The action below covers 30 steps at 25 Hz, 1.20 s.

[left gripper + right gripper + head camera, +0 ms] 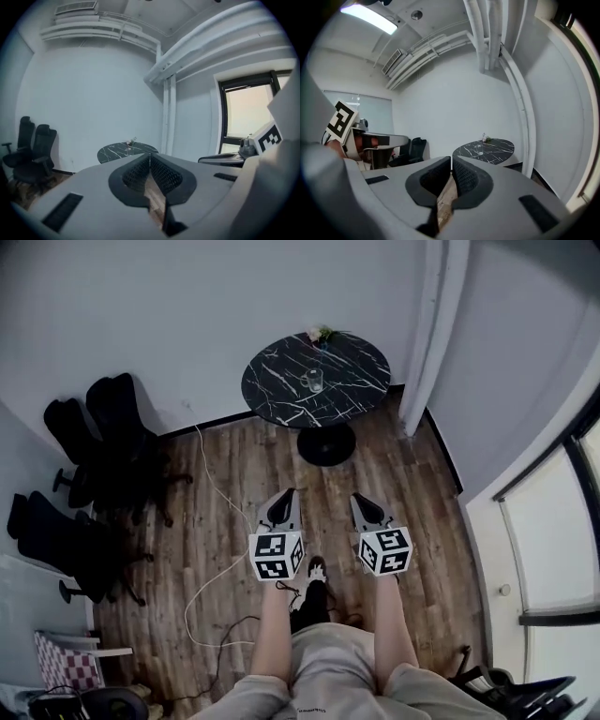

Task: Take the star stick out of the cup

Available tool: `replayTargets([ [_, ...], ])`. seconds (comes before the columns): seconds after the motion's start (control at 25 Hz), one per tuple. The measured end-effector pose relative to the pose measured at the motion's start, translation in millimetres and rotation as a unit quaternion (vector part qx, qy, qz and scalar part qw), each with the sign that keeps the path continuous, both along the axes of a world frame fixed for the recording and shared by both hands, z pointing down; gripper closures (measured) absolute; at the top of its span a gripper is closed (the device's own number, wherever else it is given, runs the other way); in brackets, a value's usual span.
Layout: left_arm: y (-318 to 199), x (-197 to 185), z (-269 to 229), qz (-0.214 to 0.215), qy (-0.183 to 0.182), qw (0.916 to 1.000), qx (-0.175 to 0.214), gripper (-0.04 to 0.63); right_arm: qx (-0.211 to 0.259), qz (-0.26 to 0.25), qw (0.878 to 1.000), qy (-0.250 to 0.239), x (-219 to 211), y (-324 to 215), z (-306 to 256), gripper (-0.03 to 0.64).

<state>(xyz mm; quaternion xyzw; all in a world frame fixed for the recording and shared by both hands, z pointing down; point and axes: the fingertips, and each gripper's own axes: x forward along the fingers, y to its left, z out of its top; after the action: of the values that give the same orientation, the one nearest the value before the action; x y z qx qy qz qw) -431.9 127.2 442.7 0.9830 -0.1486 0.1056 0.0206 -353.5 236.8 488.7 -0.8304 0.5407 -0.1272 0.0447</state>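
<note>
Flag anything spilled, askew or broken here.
Nothing spilled or broken. The glass cup stands upright on the round table. Only oddity: a loose white cable snakes across the wood floor.

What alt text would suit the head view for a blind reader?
Seen from above, a person on a wooden floor holds a left gripper and a right gripper, both shut and empty, facing a round black marble table with a clear cup on it. Black office chairs stand left.
</note>
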Motion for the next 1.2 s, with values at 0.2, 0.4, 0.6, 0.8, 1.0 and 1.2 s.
replayTargets([
  [0.2, -25, -8, 22, -0.013, -0.026, 0.9996, 0.001, 0.569, -0.001, -0.028, 0.999, -0.016, 0, -27, 14, 0.575],
  [0.4, -64, 30, 34, 0.002, -0.019, 0.9997, -0.014, 0.569, -0.003, -0.071, 0.997, 0.010, 19, -63, 14, 0.574],
  [0.6, -104, 91, 46, 0.016, -0.010, 0.9991, -0.038, 0.569, 0.028, -0.103, 0.993, -0.046, 57, -103, 11, 0.578],
  [0.8, -145, 147, 44, 0.040, -0.019, 0.9984, -0.034, 0.569, 0.053, -0.092, 0.992, -0.063, 103, -139, -1, 0.583],
  [1.0, -186, 192, 47, 0.058, -0.018, 0.9971, -0.046, 0.569, 0.075, -0.050, 0.995, -0.042, 148, -161, -9, 0.583],
  [1.2, -214, 220, 64, 0.086, -0.029, 0.9935, -0.068, 0.570, 0.113, 0.004, 0.993, -0.029, 192, -170, -14, 0.583],
])
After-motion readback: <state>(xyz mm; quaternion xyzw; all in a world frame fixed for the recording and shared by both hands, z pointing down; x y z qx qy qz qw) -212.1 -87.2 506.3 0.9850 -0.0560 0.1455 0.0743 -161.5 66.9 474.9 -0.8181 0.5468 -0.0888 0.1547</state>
